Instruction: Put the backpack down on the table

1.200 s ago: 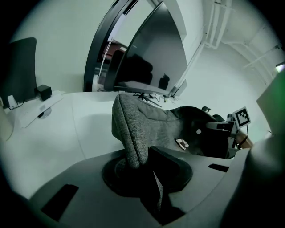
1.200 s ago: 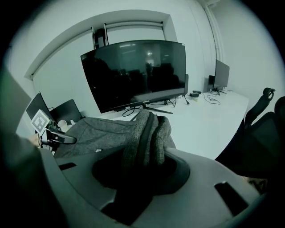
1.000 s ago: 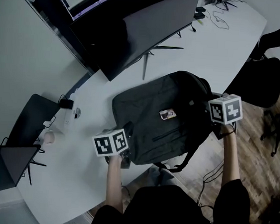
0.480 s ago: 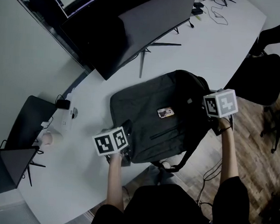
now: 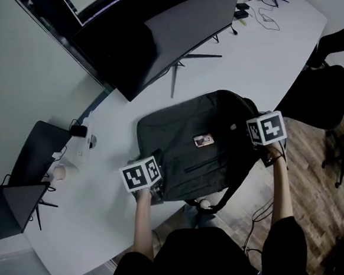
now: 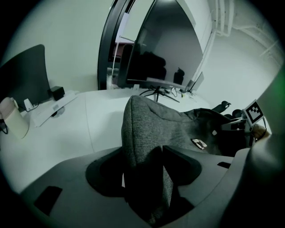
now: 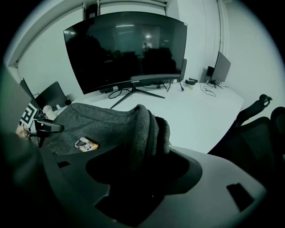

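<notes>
A dark grey backpack (image 5: 189,147) lies flat on the white table (image 5: 255,57), with a small picture tag (image 5: 204,140) on its front. My left gripper (image 5: 155,191) is at its near left corner. In the left gripper view the grey fabric (image 6: 151,120) stands between the jaws of that gripper (image 6: 149,156), and a light gap shows beside it. My right gripper (image 5: 257,148) is at the backpack's right edge. There the rolled edge (image 7: 144,129) sits loosely between the jaws of that gripper (image 7: 149,156). Both pairs of jaws have just been opening and are open.
A large curved monitor (image 5: 162,38) stands behind the backpack. A dark tilted screen (image 5: 12,204) and small devices with cables (image 5: 80,141) sit at the table's left end. Black office chairs (image 5: 330,87) stand to the right on the wooden floor. Straps (image 5: 226,197) hang over the near table edge.
The right gripper has sunk and come a little left with the backpack's right edge. The backpack has settled lower on the table. The left gripper has barely shifted.
</notes>
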### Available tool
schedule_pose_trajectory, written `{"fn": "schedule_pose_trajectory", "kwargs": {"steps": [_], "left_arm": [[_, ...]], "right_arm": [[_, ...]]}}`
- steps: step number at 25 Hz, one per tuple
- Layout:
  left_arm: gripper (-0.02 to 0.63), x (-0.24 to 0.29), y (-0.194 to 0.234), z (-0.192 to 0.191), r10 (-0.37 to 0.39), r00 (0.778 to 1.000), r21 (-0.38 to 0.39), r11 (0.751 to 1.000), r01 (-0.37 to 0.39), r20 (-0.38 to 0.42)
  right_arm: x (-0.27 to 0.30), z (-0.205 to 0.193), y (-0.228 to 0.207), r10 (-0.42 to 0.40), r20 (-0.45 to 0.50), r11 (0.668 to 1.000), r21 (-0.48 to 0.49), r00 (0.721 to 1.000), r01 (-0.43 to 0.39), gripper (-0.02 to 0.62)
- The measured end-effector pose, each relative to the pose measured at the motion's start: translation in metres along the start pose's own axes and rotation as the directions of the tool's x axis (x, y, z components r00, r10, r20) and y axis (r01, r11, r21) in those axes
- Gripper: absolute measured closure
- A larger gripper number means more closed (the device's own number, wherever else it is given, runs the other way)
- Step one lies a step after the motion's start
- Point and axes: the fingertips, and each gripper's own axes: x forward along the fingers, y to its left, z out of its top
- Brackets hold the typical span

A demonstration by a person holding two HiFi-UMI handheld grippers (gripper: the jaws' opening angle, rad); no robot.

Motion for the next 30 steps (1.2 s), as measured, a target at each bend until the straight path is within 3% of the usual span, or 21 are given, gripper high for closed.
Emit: {"fn": "schedule_pose_trajectory", "kwargs": {"steps": [7,12,20,27,30], "left_arm": [[0.330,-0.002,-0.001,0.002,0.036,0.999,0.036,0.999,-0.037,0.020],[0.327,-0.010,0.003,0.007,0.064,0.996,0.063,0.996,-0.067,0.056],[0.327,-0.023,0.000,0.009,0.084,0.993,0.114,0.989,-0.094,0.087],[0.328,-0.039,-0.003,0.014,0.094,0.986,0.162,0.980,-0.116,0.139],[0.359,-0.048,-0.007,0.017,0.086,0.981,0.192,0.974,-0.120,0.176]], "right_arm": [[-0.001,-0.004,-0.009,-0.053,0.017,0.998,-0.018,0.998,0.053,0.353],[-0.007,-0.018,-0.018,-0.110,-0.005,0.994,0.022,0.994,0.110,0.351],[-0.012,-0.021,-0.010,-0.074,0.085,0.996,0.055,0.994,0.069,0.351],[-0.026,-0.023,-0.012,-0.134,0.151,0.989,0.076,0.979,0.124,0.351],[-0.035,-0.021,-0.013,-0.166,0.182,0.985,0.075,0.969,0.155,0.353]]}}
